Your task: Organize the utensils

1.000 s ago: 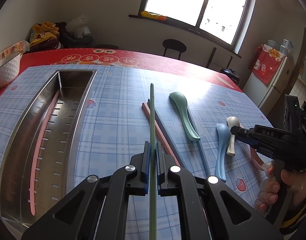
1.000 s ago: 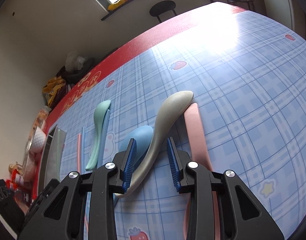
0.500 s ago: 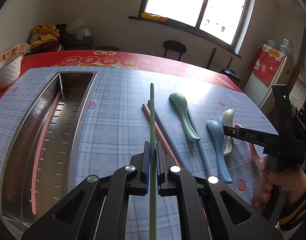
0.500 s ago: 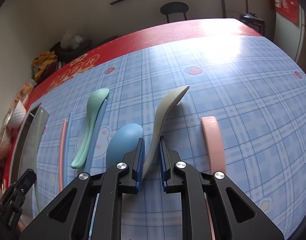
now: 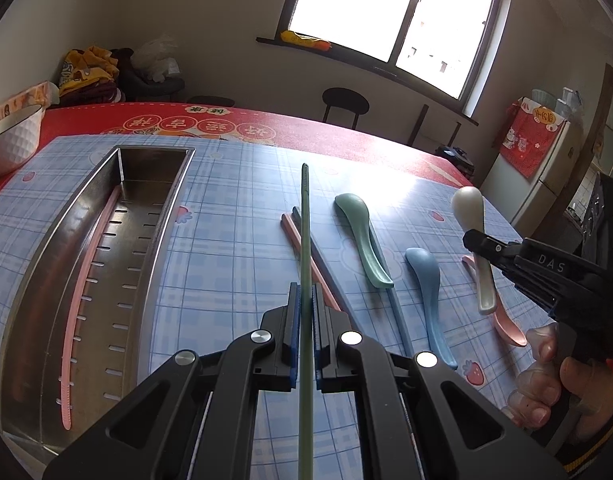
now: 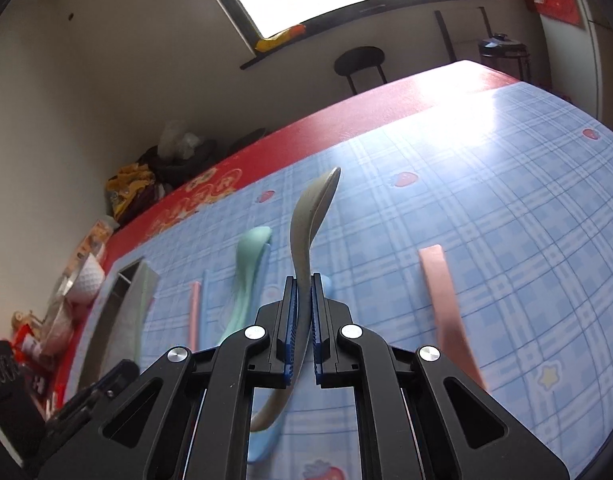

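The left gripper (image 5: pixel 302 312) sits at the bottom middle of its own view. Its two fingers are pressed tight on a thin green chopstick (image 5: pixel 305 240) that points straight ahead. The right gripper (image 6: pixel 302 312) is at the bottom middle of its view too, with its fingers squeezed on the handle of a gray spoon (image 6: pixel 310 216). At the right edge of the left view, a hand (image 5: pixel 554 376) holds the right gripper by its black handle.

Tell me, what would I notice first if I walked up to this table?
Probably the two black grippers, each pinching something: the left gripper holds a long green chopstick, and the right gripper holds a beige spoon lifted above the table. On the left sits a shiny metal tray with one pink chopstick inside.
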A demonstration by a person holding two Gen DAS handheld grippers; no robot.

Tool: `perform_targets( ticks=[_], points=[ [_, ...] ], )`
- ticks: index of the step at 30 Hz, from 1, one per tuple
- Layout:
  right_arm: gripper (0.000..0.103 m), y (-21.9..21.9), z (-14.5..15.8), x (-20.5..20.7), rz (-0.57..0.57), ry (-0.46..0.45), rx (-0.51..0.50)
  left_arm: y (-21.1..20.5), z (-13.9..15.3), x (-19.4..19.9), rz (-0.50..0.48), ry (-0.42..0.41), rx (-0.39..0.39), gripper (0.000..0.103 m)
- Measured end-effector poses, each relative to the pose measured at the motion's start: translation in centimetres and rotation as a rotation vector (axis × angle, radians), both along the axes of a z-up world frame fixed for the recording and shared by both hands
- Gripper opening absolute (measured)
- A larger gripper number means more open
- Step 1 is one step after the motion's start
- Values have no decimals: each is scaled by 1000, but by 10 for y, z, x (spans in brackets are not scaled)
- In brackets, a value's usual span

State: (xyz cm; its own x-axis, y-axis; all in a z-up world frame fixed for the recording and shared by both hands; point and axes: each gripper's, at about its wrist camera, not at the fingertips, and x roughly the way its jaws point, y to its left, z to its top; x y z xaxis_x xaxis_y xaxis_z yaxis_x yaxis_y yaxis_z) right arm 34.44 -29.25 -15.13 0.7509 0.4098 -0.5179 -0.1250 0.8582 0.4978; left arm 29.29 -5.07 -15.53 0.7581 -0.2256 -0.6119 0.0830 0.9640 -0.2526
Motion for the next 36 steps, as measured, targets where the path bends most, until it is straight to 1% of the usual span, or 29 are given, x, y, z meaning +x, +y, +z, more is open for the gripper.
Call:
perform_targets(
  ticks=[2,5,6,9,12,14,17,22,25,30,33,34,35,36],
  points=[
    [7,18,10,2,43,-44,41,4,0,-1,12,2,-19,5],
    [7,35,8,12,91,-43,137,13,5,-9,30,-12,-71,5],
    [7,39,4,13,107,-39,152,17,7,-12,31,-8,-88,5],
    [7,45,-5,11,158,-8,143,26,10,-17,29,13,-132,5],
    [7,43,-12,10,164,19,159,32,15,-18,35,21,-161,5],
    [7,39,-15,9,171,29,189,34,19,-20,32,20,-160,5],
    [7,42,-14,8,181,20,183,32,21,-21,28,14,-135,5],
    [7,47,-12,5,197,14,182,26,12,-19,19,44,-108,5],
    [7,44,-12,5,196,16,190,26,8,-19,14,59,-108,5],
    [7,44,-14,6,201,27,197,34,26,-26,4,21,-115,5],
    [7,46,-13,6,208,28,199,46,37,-31,2,8,-143,5],
    [7,46,-13,6,210,26,200,50,40,-32,4,5,-153,4],
    [7,46,-13,5,210,25,202,55,44,-34,7,1,-160,0],
    [7,46,-12,5,212,23,203,59,47,-36,11,-5,-161,0]
  ],
)
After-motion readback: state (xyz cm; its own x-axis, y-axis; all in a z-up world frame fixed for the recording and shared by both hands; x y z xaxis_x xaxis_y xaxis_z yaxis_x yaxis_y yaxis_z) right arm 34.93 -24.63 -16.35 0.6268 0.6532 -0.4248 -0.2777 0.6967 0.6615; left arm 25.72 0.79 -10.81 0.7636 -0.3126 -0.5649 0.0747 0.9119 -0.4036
